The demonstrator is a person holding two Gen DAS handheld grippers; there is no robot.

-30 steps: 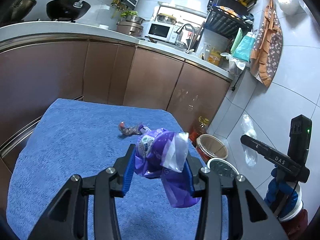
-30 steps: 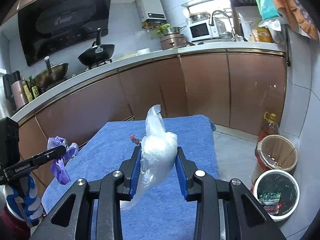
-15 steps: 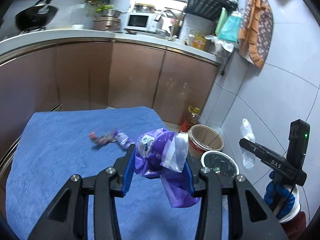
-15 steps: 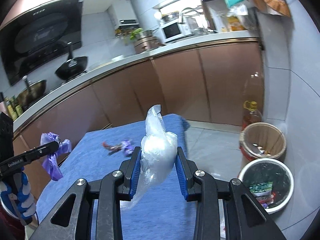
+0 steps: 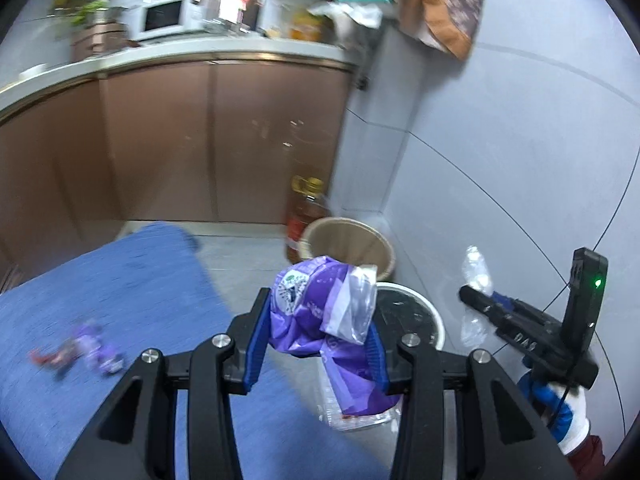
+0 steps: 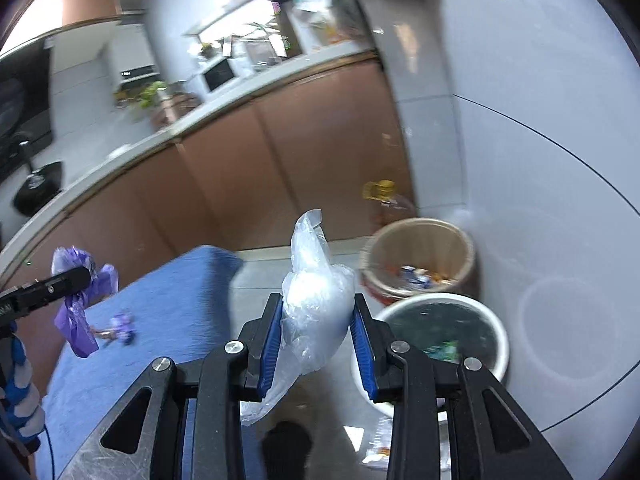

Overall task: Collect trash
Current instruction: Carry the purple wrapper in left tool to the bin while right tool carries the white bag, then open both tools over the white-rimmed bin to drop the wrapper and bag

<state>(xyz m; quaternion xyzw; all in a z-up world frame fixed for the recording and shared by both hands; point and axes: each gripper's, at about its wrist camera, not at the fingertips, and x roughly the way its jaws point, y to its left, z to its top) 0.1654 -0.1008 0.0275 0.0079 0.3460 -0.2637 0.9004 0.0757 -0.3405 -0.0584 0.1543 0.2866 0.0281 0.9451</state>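
Observation:
My left gripper (image 5: 318, 338) is shut on a crumpled purple wrapper (image 5: 316, 312) and holds it in the air past the table's right edge. My right gripper (image 6: 318, 336) is shut on a clear plastic bag (image 6: 314, 300), also in the air. A white bin with a dark liner (image 6: 498, 332) and a tan bin (image 6: 464, 240) stand on the floor ahead and to the right; both show in the left wrist view, the white bin (image 5: 434, 320) and the tan bin (image 5: 384, 244). A small purple and red wrapper (image 5: 86, 354) lies on the blue towel (image 5: 100, 300).
An oil bottle (image 5: 306, 210) stands behind the tan bin by the brown cabinets (image 5: 180, 140). A grey tiled wall (image 6: 540, 140) is close on the right. Some clear packaging (image 5: 360, 416) lies on the floor by the table edge.
Both grippers have swung right, away from the table toward the bins, still holding their trash. The bins now sit nearer the middle of both views.

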